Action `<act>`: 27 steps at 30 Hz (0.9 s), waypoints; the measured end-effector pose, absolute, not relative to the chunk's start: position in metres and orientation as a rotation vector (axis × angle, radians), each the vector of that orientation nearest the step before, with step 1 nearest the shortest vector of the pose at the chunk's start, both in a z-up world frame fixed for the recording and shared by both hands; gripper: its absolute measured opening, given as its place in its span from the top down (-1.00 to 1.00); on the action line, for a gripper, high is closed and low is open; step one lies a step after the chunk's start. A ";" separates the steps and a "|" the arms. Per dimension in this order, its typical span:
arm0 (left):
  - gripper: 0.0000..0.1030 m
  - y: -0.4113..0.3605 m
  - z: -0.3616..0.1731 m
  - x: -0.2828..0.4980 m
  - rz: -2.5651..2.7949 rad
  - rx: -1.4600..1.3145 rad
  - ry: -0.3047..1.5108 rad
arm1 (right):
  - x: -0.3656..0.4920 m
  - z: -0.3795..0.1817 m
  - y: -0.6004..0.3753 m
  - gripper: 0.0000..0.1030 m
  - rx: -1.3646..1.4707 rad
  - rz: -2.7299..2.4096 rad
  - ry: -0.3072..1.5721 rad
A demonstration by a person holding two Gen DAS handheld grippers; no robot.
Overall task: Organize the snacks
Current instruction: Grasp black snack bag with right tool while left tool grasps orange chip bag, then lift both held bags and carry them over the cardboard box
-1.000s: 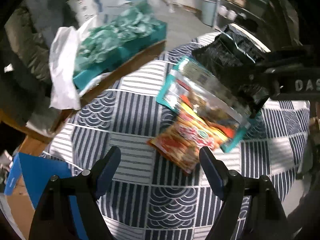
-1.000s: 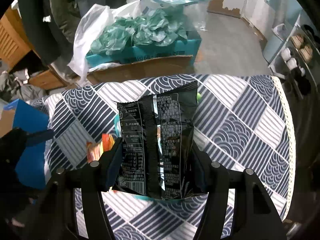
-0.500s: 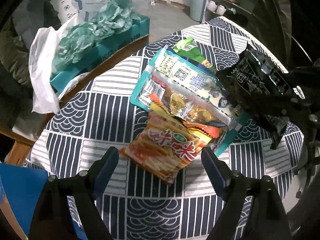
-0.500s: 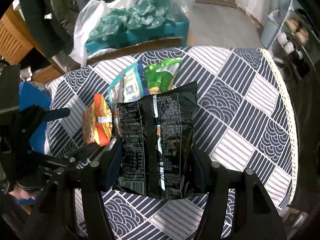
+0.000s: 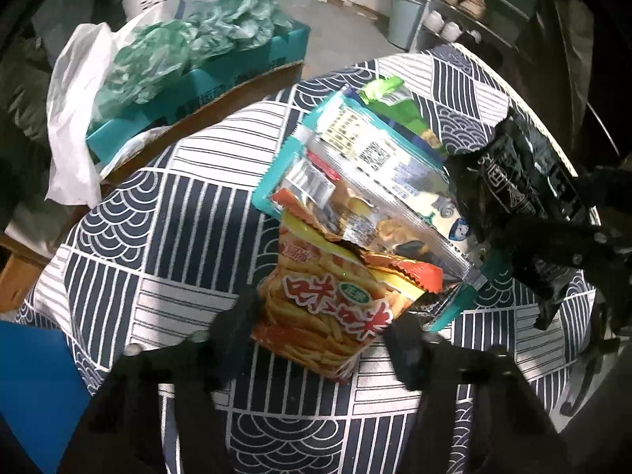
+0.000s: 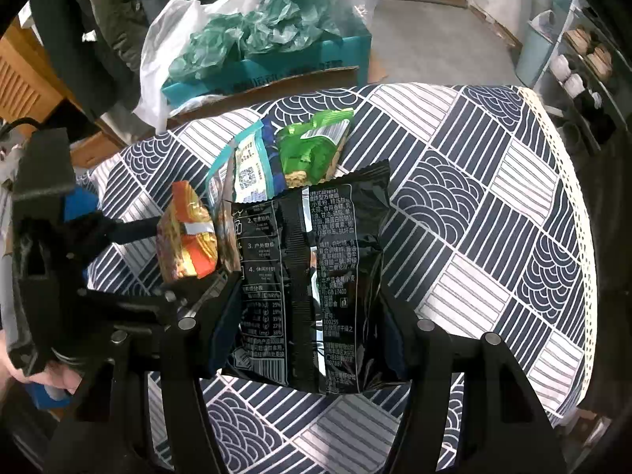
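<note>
An orange-red snack bag (image 5: 328,308) lies on the patterned tablecloth (image 5: 177,237), partly under a clear teal-edged packet (image 5: 367,181); a green packet (image 5: 399,106) lies behind them. My left gripper (image 5: 324,339) is open with a finger on each side of the orange bag's near end. My right gripper (image 6: 312,328) is shut on a black snack bag (image 6: 308,276) and holds it above the table, just right of the pile. The black bag (image 5: 525,197) also shows in the left wrist view. The orange bag (image 6: 187,237), teal packet (image 6: 249,166) and green packet (image 6: 312,150) show in the right wrist view.
A teal cardboard box (image 6: 276,63) filled with green crumpled plastic and a white plastic bag (image 5: 75,118) stand beyond the table's far edge. A shoe rack (image 6: 584,63) is at the right. A blue box (image 5: 35,379) sits at the near left.
My left gripper has moved forward, so its fingers now flank the orange bag. My right gripper has carried the black bag back and right, uncovering the pile of packets.
</note>
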State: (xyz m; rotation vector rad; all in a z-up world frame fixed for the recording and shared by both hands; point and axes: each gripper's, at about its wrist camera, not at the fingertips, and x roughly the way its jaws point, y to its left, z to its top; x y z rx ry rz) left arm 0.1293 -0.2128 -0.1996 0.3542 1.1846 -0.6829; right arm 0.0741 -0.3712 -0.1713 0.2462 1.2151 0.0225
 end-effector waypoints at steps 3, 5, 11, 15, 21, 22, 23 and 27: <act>0.09 -0.208 -0.193 0.130 -0.681 0.322 1.185 | 0.075 -0.169 -0.368 -0.21 0.238 0.027 1.207; 0.10 -0.204 -0.189 0.130 -0.679 0.294 1.194 | 0.076 -0.166 -0.366 -0.21 0.230 0.031 1.200; 0.11 -0.198 -0.170 0.121 -0.662 0.273 1.172 | 0.075 -0.153 -0.356 -0.21 0.204 0.043 1.173; 0.11 -0.193 -0.153 0.115 -0.649 0.262 1.150 | 0.074 -0.141 -0.349 -0.21 0.188 0.056 1.151; 0.11 -0.181 -0.126 0.104 -0.604 0.264 1.111 | 0.070 -0.123 -0.338 -0.21 0.168 0.083 1.123; 0.11 -0.178 -0.122 0.102 -0.594 0.262 1.106 | 0.069 -0.120 -0.336 -0.21 0.166 0.090 1.117; 0.11 -0.176 -0.118 0.102 -0.587 0.259 1.105 | 0.069 -0.117 -0.334 -0.21 0.165 0.094 1.114; 0.11 -0.161 -0.103 0.098 -0.549 0.234 1.095 | 0.067 -0.105 -0.326 -0.21 0.162 0.117 1.092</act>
